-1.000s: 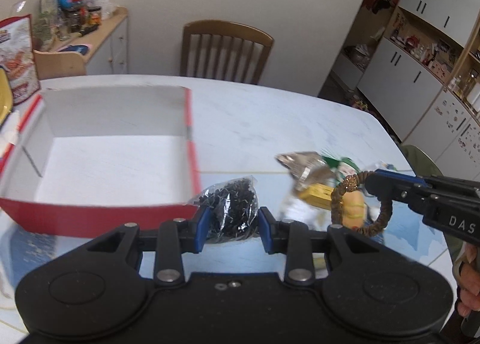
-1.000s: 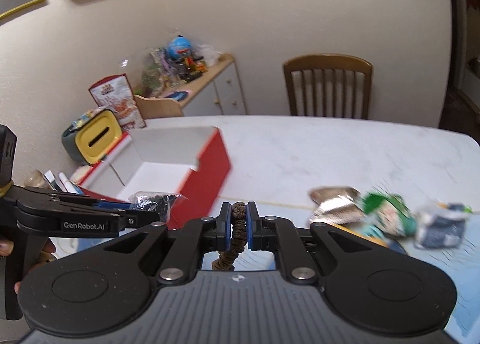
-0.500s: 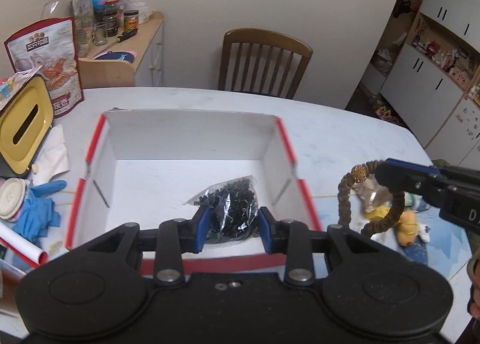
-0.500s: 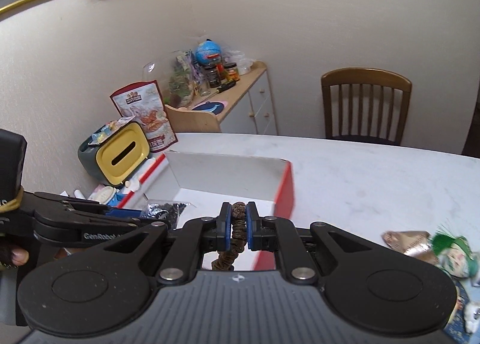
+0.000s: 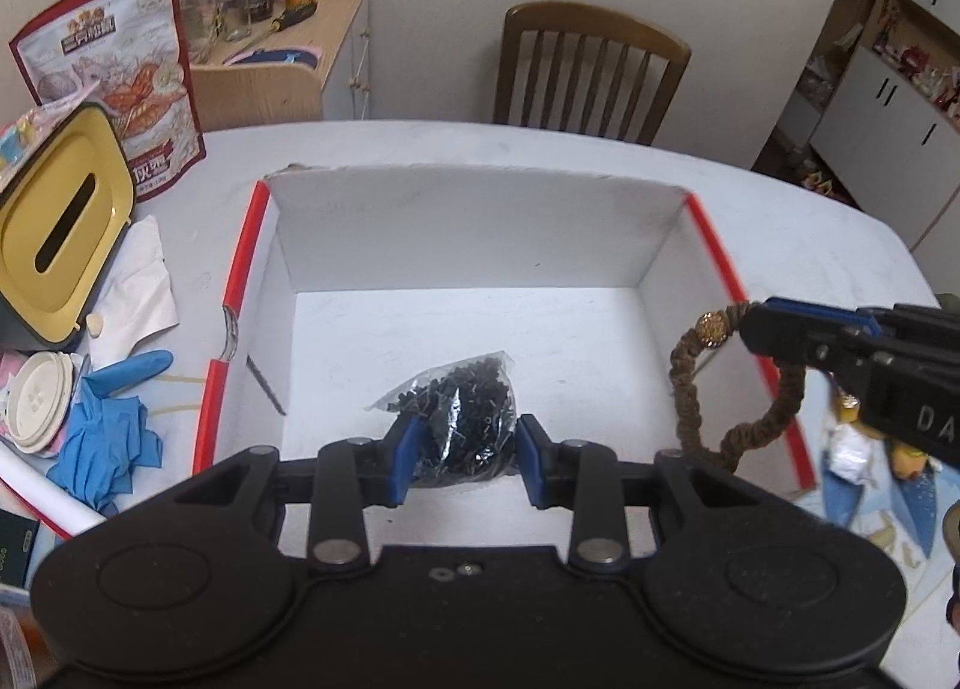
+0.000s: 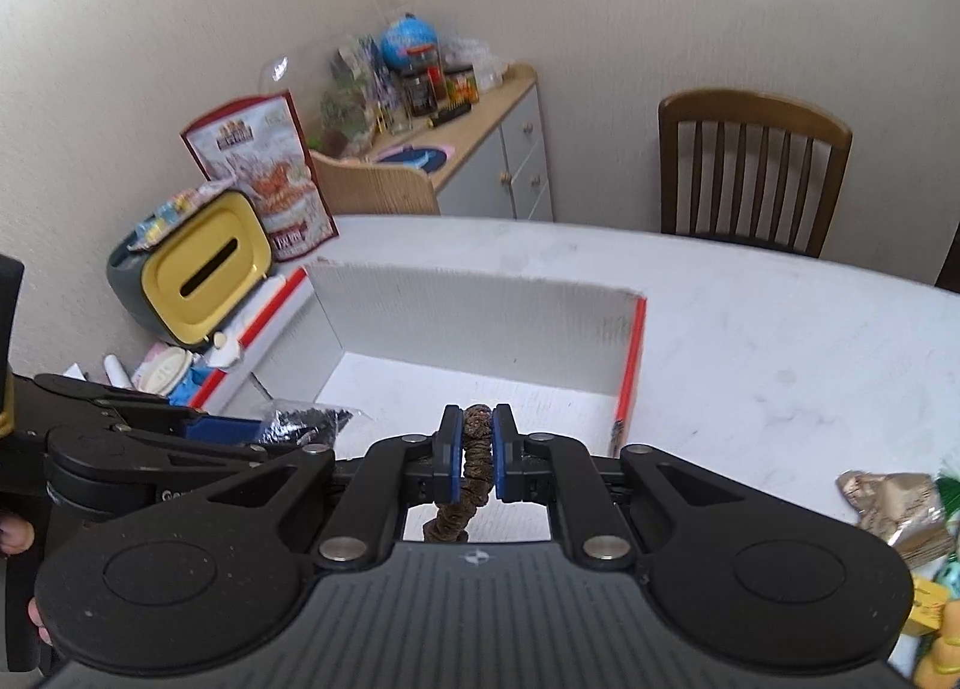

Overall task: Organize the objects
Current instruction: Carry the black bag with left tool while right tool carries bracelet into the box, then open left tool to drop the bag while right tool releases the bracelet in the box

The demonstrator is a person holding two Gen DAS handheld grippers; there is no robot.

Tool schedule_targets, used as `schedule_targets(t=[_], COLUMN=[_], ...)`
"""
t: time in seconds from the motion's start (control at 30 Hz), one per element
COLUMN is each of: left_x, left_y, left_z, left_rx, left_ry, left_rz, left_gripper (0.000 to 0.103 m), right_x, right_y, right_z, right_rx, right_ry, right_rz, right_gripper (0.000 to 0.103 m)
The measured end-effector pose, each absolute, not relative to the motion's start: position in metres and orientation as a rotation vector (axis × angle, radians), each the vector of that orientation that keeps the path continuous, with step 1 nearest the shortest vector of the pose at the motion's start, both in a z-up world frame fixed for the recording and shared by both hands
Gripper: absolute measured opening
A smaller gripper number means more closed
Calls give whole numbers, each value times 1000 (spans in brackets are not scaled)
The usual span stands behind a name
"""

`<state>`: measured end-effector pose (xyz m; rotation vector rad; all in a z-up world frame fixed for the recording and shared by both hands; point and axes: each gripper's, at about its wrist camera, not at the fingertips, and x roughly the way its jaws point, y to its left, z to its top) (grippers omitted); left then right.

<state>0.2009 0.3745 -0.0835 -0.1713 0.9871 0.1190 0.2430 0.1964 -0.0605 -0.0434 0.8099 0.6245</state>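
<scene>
A red-edged box with a white inside (image 5: 660,233) (image 6: 480,323) lies open on the table. My left gripper (image 5: 467,452) is shut on a clear bag of small black bits (image 5: 462,413) and hangs over the box's near part. My right gripper (image 6: 477,455) is shut on a brown bead bracelet (image 6: 474,467). In the left wrist view the bracelet (image 5: 687,365) with its gold bead dangles over the box's right wall, from the right gripper (image 5: 756,323). The left gripper (image 6: 210,428) with the bag (image 6: 300,425) shows at the left of the right wrist view.
Left of the box stand a yellow-lidded tissue holder (image 5: 54,227), a snack pouch (image 5: 120,71), blue gloves (image 5: 102,443) and a paper cup lid (image 5: 36,407). Small packets and toys (image 6: 900,509) lie to the right. A wooden chair (image 5: 588,71) and a sideboard (image 6: 480,149) stand behind the table.
Both grippers have carried their loads left, from the table beside the box to over it. The bag now hangs above the box floor and the bracelet above its right wall.
</scene>
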Motion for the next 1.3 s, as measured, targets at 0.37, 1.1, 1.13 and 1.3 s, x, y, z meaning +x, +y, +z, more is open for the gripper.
schedule_targets(t=[0.37, 1.1, 1.13, 1.3], left_x=[227, 241, 240, 235], left_y=[384, 389, 388, 387], left_z=[-119, -143, -143, -138], left_rx=[-125, -139, -139, -132], left_ry=[1096, 1211, 1207, 1180], left_rz=[129, 142, 142, 149], left_gripper=[34, 44, 46, 60], right_x=[255, 255, 254, 251], right_y=[226, 241, 241, 238], right_z=[-109, -128, -127, -122], right_rx=[-107, -265, -264, -271], right_ry=[924, 993, 993, 980], right_rz=[618, 627, 629, 612], right_gripper=[10, 10, 10, 12])
